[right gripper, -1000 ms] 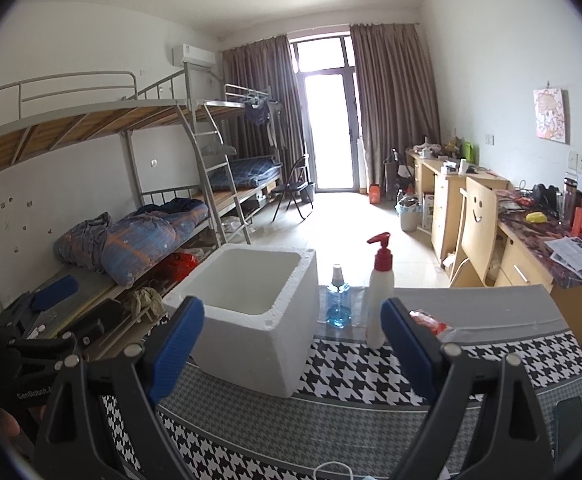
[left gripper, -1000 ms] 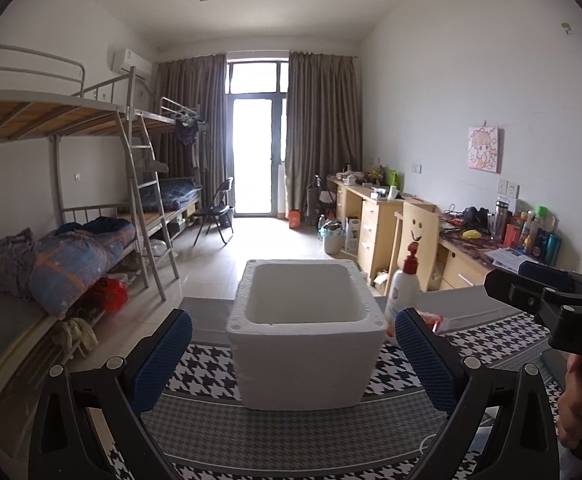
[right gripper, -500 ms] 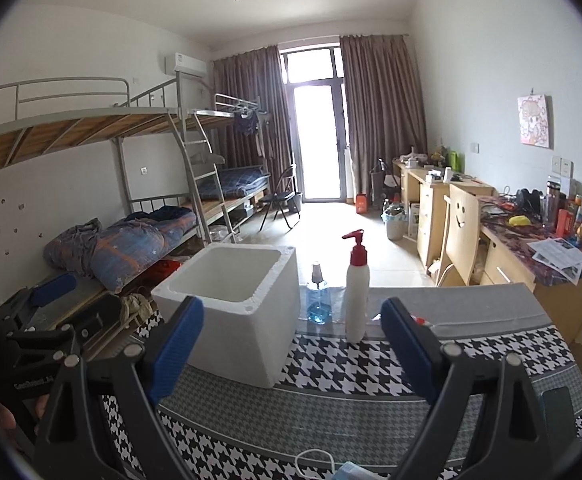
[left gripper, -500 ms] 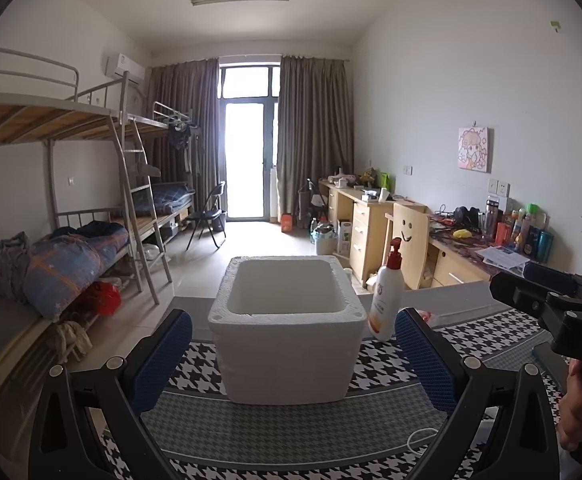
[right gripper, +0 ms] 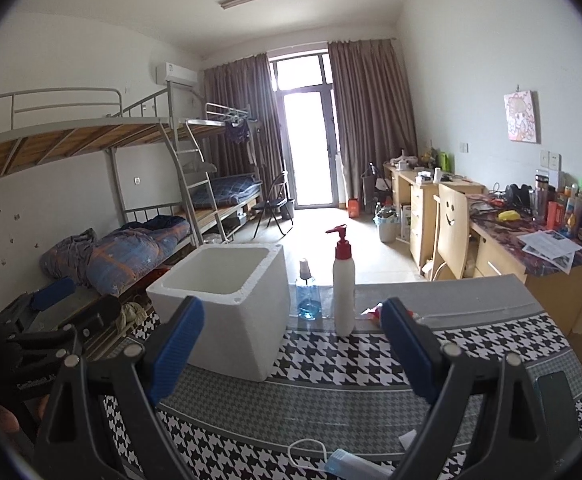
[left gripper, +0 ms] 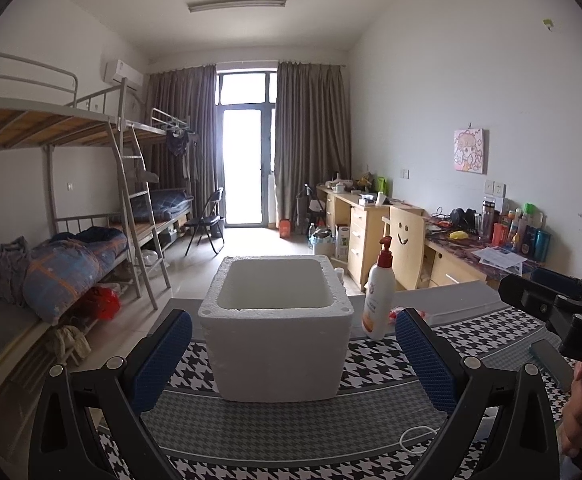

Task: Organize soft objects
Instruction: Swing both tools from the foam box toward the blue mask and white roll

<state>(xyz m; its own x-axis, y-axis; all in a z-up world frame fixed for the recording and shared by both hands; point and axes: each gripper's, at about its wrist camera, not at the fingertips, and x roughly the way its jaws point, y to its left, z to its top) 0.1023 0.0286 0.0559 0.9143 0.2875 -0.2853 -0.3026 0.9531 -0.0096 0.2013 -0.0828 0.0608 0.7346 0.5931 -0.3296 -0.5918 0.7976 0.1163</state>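
An open white foam box (left gripper: 277, 354) stands on the houndstooth table cloth (left gripper: 375, 364), straight ahead of my left gripper (left gripper: 293, 320), which is open and holds nothing. My right gripper (right gripper: 291, 308) is open and empty too, with the foam box (right gripper: 227, 320) ahead on its left. A blue face mask (right gripper: 345, 467) with a white ear loop lies at the table's near edge under the right gripper. A small red and white packet (right gripper: 372, 312) lies behind the pump bottle. The left wrist view shows the right gripper's body (left gripper: 551, 312) at its right edge.
A white pump bottle with a red top (right gripper: 343, 292) and a blue spray bottle (right gripper: 307, 300) stand right of the box. A dark phone (right gripper: 555, 392) lies at the table's right. Bunk beds with bundled bedding (left gripper: 63, 268) line the left wall, desks (left gripper: 371, 220) the right.
Both views have drawn back from the box, which has slid a little to the left in each. The face mask has come into the bottom of the right wrist view. Both jaws stayed wide.
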